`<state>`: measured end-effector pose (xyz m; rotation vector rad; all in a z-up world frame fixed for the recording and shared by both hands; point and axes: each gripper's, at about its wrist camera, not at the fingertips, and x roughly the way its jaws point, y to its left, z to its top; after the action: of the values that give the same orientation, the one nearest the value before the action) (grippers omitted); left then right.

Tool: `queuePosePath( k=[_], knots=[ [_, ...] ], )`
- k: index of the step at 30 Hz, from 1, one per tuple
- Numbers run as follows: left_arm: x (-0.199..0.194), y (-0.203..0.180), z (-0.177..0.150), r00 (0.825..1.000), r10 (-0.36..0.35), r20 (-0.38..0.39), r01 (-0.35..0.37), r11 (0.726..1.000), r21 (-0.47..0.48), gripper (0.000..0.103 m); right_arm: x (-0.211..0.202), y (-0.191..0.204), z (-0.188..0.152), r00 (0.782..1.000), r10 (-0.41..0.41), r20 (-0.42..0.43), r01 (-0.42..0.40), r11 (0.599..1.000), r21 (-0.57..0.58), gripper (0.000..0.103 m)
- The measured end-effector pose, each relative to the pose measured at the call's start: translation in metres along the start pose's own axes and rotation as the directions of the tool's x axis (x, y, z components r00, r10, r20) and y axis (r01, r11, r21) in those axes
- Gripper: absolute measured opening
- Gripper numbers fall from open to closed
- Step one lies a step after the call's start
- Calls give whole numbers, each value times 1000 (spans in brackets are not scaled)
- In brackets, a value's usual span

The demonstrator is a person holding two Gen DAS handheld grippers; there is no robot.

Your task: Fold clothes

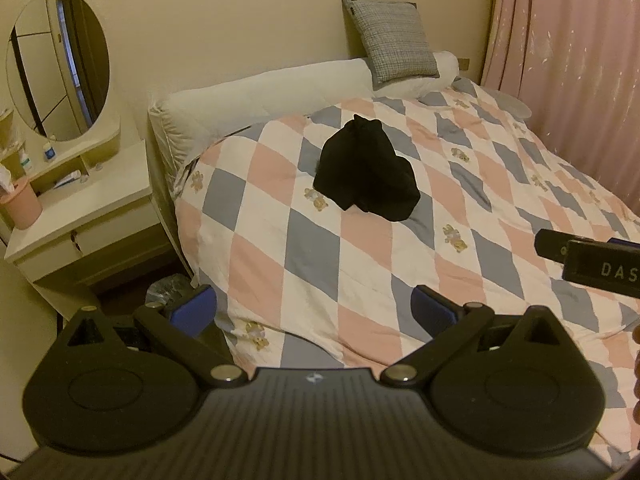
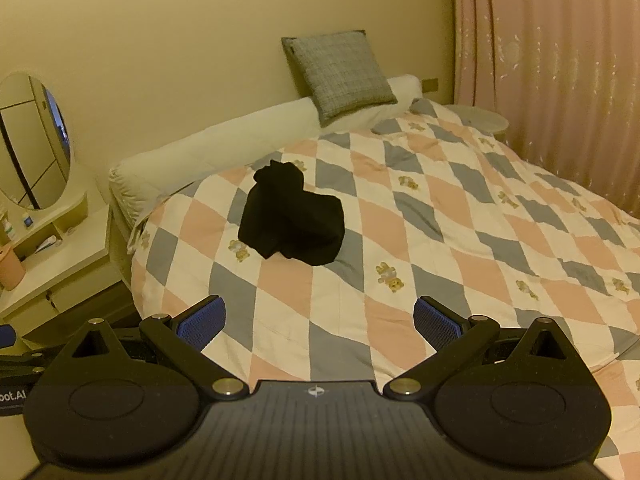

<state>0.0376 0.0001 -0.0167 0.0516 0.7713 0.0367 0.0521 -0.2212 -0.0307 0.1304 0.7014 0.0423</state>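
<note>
A crumpled black garment (image 1: 366, 170) (image 2: 292, 218) lies in a heap on the checked quilt (image 1: 360, 260) (image 2: 440, 220), toward the head of the bed. My left gripper (image 1: 314, 310) hovers open over the quilt's near edge, well short of the garment, blue pads (image 1: 192, 308) wide apart and empty. My right gripper (image 2: 320, 322) is likewise open and empty over the near part of the quilt, the garment far ahead and slightly left. The right gripper's body (image 1: 592, 258) pokes in at the right edge of the left wrist view.
A grey cushion (image 1: 394, 40) (image 2: 340, 74) and a long white bolster (image 1: 260, 100) (image 2: 216, 148) sit at the headboard. A white dressing table (image 1: 84, 216) (image 2: 56, 264) with an oval mirror and a pink cup (image 1: 20, 206) stands left of the bed. Pink curtains (image 1: 568, 60) (image 2: 552, 72) hang on the right.
</note>
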Motion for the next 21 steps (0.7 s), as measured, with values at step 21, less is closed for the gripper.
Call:
queuePosePath(
  k=[21],
  knots=[
    [131,20,64,992,-83,-94,90,994,69,102,109,11,43,992,-98,-79,103,993,58,103]
  ],
)
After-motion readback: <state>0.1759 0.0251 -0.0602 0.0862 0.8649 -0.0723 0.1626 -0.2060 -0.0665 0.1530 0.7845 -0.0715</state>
